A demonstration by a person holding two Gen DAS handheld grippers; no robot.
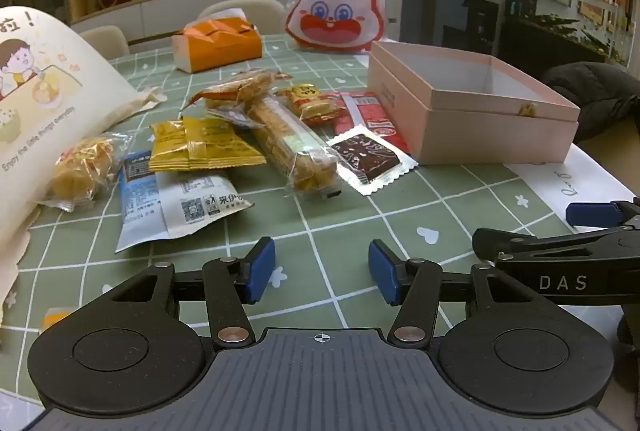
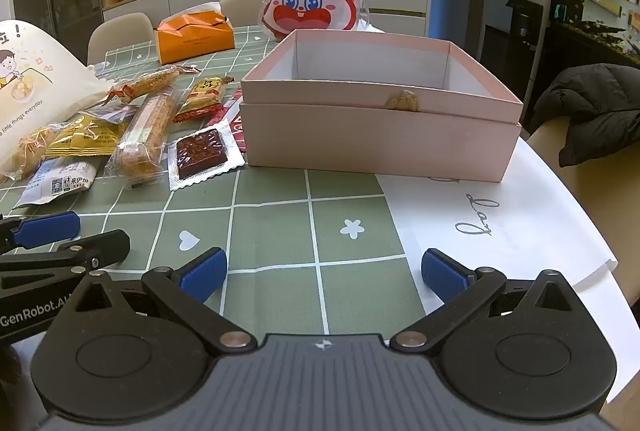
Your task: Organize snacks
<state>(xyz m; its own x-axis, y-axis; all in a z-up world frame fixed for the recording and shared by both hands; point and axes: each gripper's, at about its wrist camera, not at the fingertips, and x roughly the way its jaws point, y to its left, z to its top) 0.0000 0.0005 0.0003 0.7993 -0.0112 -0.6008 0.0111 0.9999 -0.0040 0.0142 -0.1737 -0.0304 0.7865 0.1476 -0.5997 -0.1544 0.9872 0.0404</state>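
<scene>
Two grippers hung low over the table, both empty. The left gripper [image 1: 322, 271] had its blue pads well apart over bare cloth; the right gripper [image 2: 324, 277] stood wider still, nothing between its fingers either. Each pointed down and forward.

The snack pile [image 1: 224, 139] lay ahead of the left gripper, up and to its left, well apart from the pads. Nearest to it was the white-and-blue packet [image 1: 176, 203]; beyond that the yellow packets [image 1: 200, 147], a clear-wrapped long biscuit bar [image 1: 292, 147] with its long axis running away and leftward, and a dark square sachet [image 1: 370, 159] just beside the box. The left gripper was judged the nearer to the snacks.

The pink box [image 2: 376, 135], lid off and seemingly empty, sat straight ahead of the right gripper, so that hand was judged better placed for the box. The sachet [image 2: 202, 155] lay just left of its front corner.

The surface was a green checked tablecloth [image 2: 272, 231], with a white sheet [image 2: 500, 223] under the box at right. A cream printed bag [image 1: 40, 91] stood at far left, an orange tissue box [image 1: 218, 47] and a rabbit-face bag [image 1: 338, 11] at the back. Shelves with figurines lined the rear wall.
</scene>
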